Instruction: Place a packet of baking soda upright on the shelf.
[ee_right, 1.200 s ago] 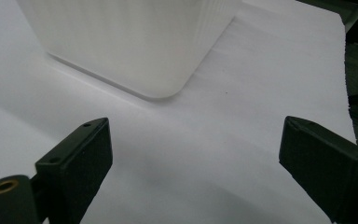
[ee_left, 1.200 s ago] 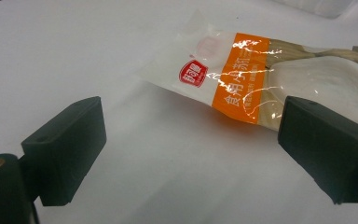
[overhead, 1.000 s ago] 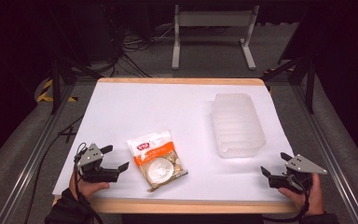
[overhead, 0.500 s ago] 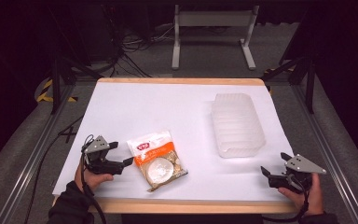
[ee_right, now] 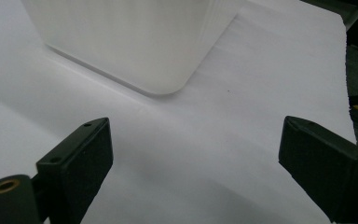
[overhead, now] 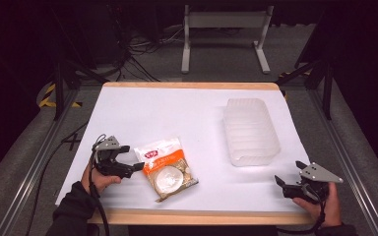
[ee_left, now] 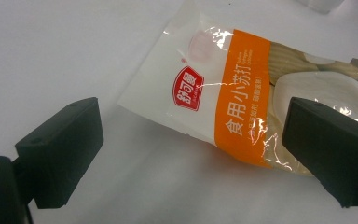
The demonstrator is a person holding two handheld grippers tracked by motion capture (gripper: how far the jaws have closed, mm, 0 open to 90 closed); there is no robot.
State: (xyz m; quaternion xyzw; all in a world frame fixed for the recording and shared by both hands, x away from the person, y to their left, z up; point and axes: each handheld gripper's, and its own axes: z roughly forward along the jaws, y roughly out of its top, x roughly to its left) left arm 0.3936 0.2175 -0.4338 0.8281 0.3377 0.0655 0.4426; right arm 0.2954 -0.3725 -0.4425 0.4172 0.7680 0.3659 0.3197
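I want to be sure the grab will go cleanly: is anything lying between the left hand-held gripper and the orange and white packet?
Nothing visible does. The left hand-held gripper has its jaws wide open, with bare white table in front of them, right up to the packet.

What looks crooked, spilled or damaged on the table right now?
Nothing looks spilled or torn. The packet lies flat but at a slant to the table edge, its seal intact as far as shows. The plastic tub sits squarely. The left claw is open beside the packet.
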